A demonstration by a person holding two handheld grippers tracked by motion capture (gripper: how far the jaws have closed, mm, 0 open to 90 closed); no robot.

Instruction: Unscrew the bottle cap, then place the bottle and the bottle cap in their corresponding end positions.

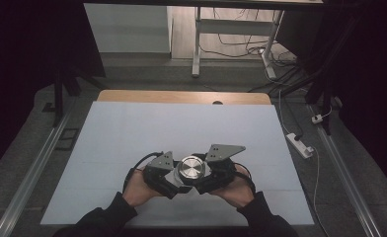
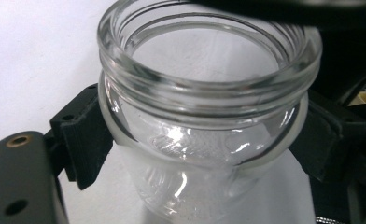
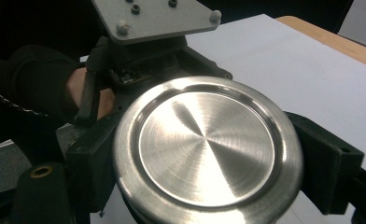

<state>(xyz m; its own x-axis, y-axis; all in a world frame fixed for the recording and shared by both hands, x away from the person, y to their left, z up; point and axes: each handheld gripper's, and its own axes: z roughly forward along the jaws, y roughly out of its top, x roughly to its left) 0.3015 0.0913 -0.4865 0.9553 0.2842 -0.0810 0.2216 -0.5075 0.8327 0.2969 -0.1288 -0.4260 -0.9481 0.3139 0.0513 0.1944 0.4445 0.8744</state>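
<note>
Near the bench's (image 1: 132,128) front edge, a glass jar (image 2: 204,130) stands upright, long axis vertical, open mouth up. The left tool (image 1: 177,178) is clamped round the jar's body just below the threaded neck. Just above the mouth, the right tool (image 1: 201,175) grips a steel lid (image 3: 208,147) by its rim, flat face up.

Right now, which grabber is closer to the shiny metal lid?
The right gripper: its jaws clamp the metal lid by its rim. The left gripper sits just below, its jaws squeezing the glass jar under the threaded neck, with the lid right above the jar's mouth.
</note>
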